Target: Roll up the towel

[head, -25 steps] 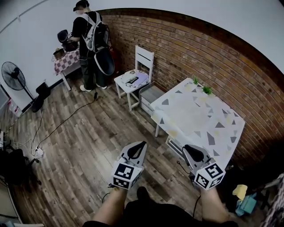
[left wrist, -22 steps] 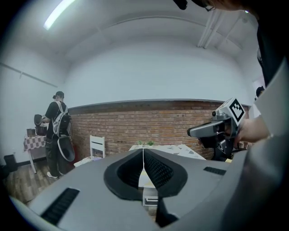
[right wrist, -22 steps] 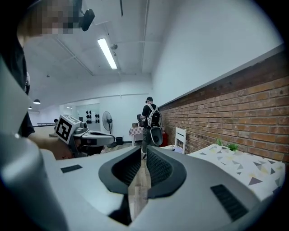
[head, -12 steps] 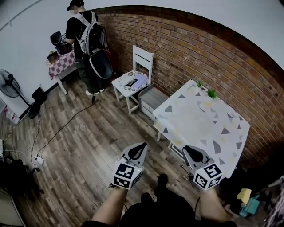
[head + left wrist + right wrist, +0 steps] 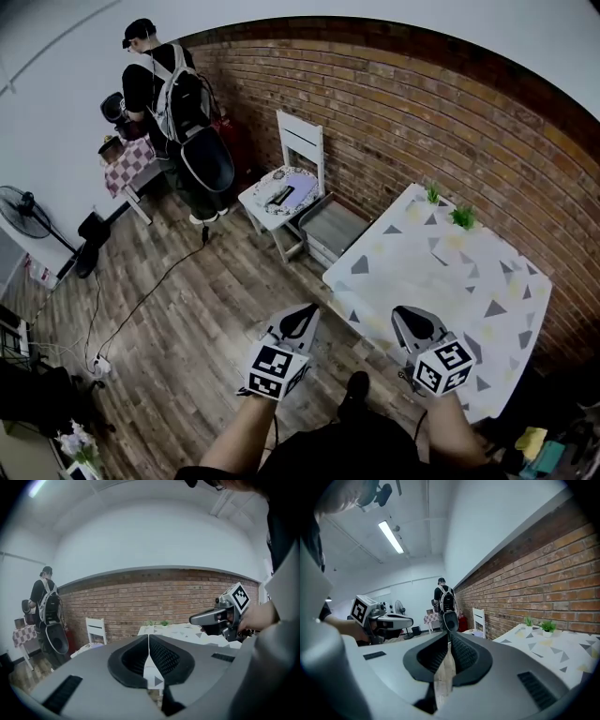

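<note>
White chair (image 5: 300, 150) beside patterned table (image 5: 441, 272); person (image 5: 173, 94) near brick wall (image 5: 422, 103).

Table (image 5: 441, 281) right of centre, far side along brick wall (image 5: 394, 103). Plant (image 5: 432, 193) and second plant (image 5: 462, 217) side by side on table's far edge. Low bench (image 5: 333, 225) on floor just left of table. Side table (image 5: 281, 192) left of bench, chair (image 5: 300, 150) behind it at wall. Person (image 5: 164, 89) far left, at far table (image 5: 127, 159). Fan (image 5: 23, 211) at left edge. Cable (image 5: 141, 300) across floor (image 5: 216, 281) from near person's feet to power strip (image 5: 97, 366).
</note>
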### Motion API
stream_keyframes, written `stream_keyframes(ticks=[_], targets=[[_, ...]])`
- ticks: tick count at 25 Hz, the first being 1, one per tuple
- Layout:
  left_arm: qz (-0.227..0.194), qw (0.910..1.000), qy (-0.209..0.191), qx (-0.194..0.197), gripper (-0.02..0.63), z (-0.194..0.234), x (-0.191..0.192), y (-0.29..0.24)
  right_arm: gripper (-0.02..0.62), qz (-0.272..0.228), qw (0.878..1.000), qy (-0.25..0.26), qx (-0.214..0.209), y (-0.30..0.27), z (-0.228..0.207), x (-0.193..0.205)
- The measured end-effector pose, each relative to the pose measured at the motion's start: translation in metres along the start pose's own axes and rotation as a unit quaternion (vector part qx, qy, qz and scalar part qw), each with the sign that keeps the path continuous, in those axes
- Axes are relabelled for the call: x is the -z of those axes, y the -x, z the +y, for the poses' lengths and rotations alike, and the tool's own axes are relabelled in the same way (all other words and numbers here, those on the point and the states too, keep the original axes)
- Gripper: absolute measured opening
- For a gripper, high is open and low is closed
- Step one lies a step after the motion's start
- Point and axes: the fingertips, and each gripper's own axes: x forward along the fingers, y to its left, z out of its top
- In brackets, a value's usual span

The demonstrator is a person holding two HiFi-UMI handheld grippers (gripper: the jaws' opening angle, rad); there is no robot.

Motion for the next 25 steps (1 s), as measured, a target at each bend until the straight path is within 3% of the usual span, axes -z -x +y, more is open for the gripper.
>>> stream_keyframes(ticks=[7, 10, 15, 21, 25], targets=[[0.019, 0.9994, -0.025, 0.015, 0.020, 0.008, -0.023, -0.085, 0.032, 0.007, 1.000, -0.013, 0.004, -0.031, -0.069, -0.007], [0.031, 0.9973, -0.051, 0.041, 0.020, -0.002, -0.025, -0.110, 0.032, 0.007, 1.000, -0.021, 0.021, -0.033, -0.090, -0.005], [0.043, 0.9930, -0.055, 0.095, 0.020, -0.012, -0.022, -0.148, 0.032, 0.018, 0.997, -0.036, 0.064, -0.024, -0.109, 0.006], [0.050, 0.9796, -0.086, 0.175, 0.020, -0.026, -0.006, -0.177, 0.032, 0.044, 0.988, -0.044, 0.142, -0.008, -0.118, 0.030], [0.054, 0.9628, -0.106, 0.243, 0.021, -0.030, 0.011, -0.184, 0.036, 0.060, 0.973, -0.042, 0.219, -0.001, -0.114, 0.037]])
